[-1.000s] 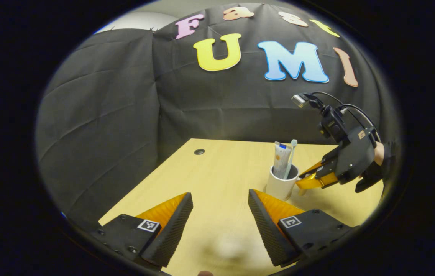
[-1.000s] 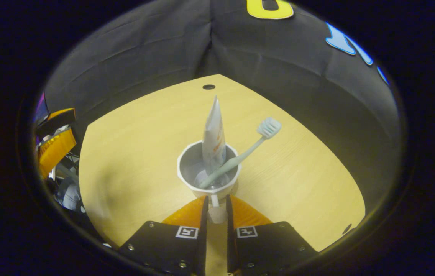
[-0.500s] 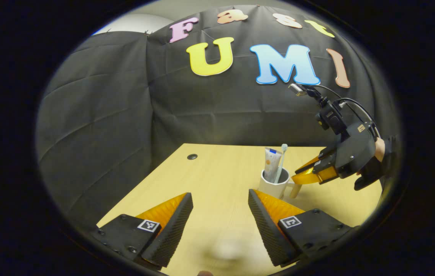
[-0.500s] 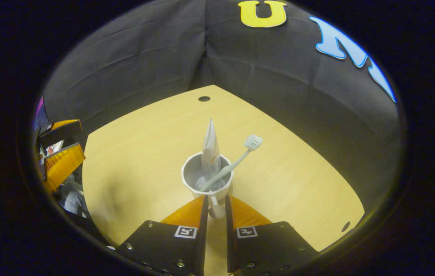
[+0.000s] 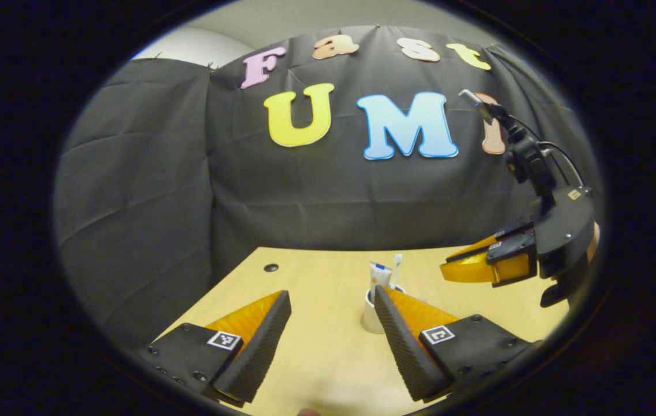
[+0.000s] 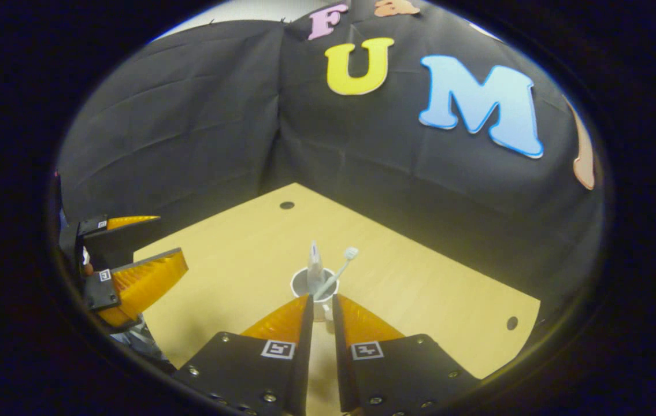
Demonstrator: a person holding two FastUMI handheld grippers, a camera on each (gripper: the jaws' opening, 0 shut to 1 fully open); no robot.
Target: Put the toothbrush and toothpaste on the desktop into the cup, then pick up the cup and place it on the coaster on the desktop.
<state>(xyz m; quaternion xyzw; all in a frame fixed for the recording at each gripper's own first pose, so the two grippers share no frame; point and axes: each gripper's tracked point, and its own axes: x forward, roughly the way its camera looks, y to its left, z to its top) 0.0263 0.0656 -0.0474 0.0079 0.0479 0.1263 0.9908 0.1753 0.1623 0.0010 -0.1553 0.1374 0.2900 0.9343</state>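
My left tool (image 5: 332, 300) is spread wide with nothing between its fingers, held above the near part of the tabletop (image 5: 316, 358). Just beyond the tip of its right finger stands the white cup (image 5: 370, 315), partly hidden behind that finger, with the toothpaste (image 5: 380, 274) and the toothbrush (image 5: 396, 267) sticking up out of it. Off to the right of this tool and higher up, my right tool (image 5: 466, 268) hangs in the air above the tabletop, apart from the cup.

From my right tool (image 6: 321, 303) the fingers stand almost together, with only a narrow slit left between them, and they grip nothing. The cup (image 6: 302, 282) sits on the tabletop (image 6: 420, 312) beyond and below the fingertips; part of its handle shows through the slit. The toothpaste (image 6: 314, 263) stands nearly upright in the cup, and the toothbrush (image 6: 340, 267) leans to the right with its bristle head up. I cannot make out a coaster under the cup. Far to the left of this tool, my left tool (image 6: 148, 248) shows with its fingers apart.
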